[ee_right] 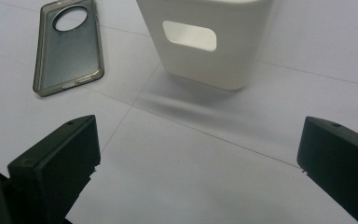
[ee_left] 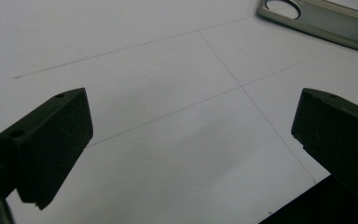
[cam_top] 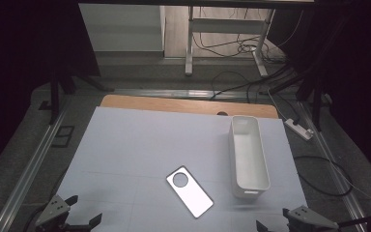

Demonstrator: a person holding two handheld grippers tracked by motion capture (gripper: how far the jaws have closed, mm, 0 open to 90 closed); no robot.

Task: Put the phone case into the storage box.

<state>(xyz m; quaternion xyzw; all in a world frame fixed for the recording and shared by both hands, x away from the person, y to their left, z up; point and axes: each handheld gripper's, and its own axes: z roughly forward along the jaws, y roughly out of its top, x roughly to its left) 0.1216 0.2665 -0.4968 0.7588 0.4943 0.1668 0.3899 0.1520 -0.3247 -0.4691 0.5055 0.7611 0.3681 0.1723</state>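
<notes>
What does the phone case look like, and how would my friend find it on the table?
Look at the white table, then at its near half, left of the long white bin. There lies the phone case, flat and slanted. Unlike the tall bin, it is thin, greyish and see-through, with a big round hole at one end.

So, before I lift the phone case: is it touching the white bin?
Apart. The right gripper view shows bare table between the phone case and the white bin.
</notes>
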